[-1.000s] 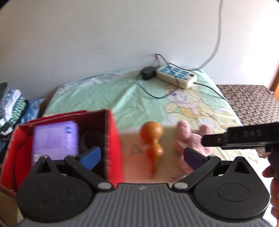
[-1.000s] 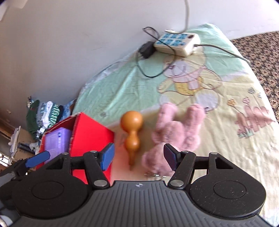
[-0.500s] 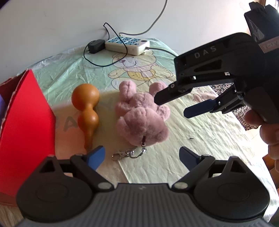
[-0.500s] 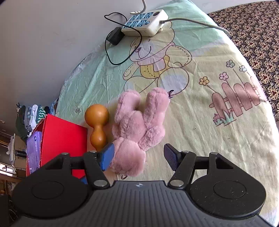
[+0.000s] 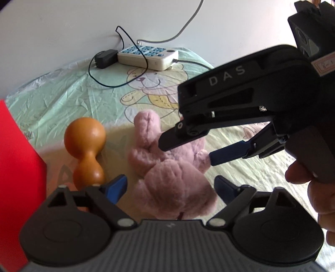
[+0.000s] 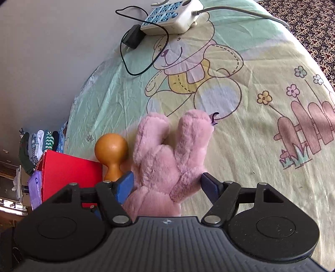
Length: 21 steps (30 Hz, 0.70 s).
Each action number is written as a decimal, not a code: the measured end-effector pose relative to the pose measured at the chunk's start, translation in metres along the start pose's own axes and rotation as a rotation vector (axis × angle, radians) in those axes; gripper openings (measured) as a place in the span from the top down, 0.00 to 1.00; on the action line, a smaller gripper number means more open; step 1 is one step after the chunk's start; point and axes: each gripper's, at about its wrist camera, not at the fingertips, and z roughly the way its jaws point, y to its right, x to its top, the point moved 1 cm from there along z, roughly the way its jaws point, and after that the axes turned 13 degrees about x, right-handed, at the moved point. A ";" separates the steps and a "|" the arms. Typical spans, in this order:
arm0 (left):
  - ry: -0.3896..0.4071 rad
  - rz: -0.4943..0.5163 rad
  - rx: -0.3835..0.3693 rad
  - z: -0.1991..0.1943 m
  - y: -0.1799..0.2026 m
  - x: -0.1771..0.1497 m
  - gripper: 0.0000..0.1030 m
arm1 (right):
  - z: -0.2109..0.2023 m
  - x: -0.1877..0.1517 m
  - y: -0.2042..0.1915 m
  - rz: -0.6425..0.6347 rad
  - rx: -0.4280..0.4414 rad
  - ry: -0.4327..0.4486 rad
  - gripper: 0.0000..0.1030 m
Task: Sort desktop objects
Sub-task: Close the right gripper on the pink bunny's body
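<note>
A pink plush rabbit (image 5: 173, 180) (image 6: 165, 165) lies on the cartoon-print cloth with its ears pointing away. My left gripper (image 5: 171, 187) is open, and the plush's body sits between its blue pads. My right gripper (image 6: 167, 185) is also open and straddles the plush at the base of the ears. In the left wrist view the right gripper (image 5: 192, 149) comes in from the right, just above the plush, with a hand behind it. An orange wooden gourd (image 5: 84, 144) (image 6: 112, 150) lies just left of the plush. The red box (image 5: 16, 167) (image 6: 69, 173) stands further left.
A white power strip (image 5: 146, 56) (image 6: 171, 16) and a black charger (image 5: 104, 58) with a looping cable lie at the far edge by the wall. A purple pack (image 6: 35, 190) sits in the red box. Clothes (image 6: 39, 142) hang beyond the table's left side.
My left gripper swung from over the red box to the plush and closed in on it. My right gripper moved forward and down until its fingers straddle the plush.
</note>
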 end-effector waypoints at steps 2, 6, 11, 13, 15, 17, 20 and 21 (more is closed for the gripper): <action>-0.046 -0.020 -0.031 0.011 -0.002 0.000 0.29 | 0.005 0.003 0.002 -0.005 -0.009 -0.001 0.28; -0.036 -0.007 -0.006 0.014 0.005 -0.002 0.30 | 0.011 0.005 0.005 -0.003 0.006 0.012 0.28; -0.032 0.029 0.020 0.015 0.017 -0.008 0.10 | 0.014 0.003 0.003 -0.035 0.011 0.018 0.33; -0.029 0.033 0.026 0.014 0.019 -0.012 0.06 | 0.014 0.000 0.003 -0.054 0.012 0.009 0.41; -0.028 0.030 0.007 0.009 0.019 -0.016 0.07 | 0.014 -0.002 0.002 -0.072 0.014 -0.004 0.44; -0.032 0.035 -0.018 0.001 0.019 -0.023 0.14 | 0.013 -0.006 0.001 -0.084 0.009 -0.021 0.44; -0.044 0.050 -0.064 -0.015 0.017 -0.037 0.21 | 0.007 -0.016 0.002 -0.089 0.011 -0.060 0.45; -0.048 0.055 -0.080 -0.020 0.017 -0.042 0.23 | 0.005 -0.020 0.002 -0.090 0.012 -0.075 0.45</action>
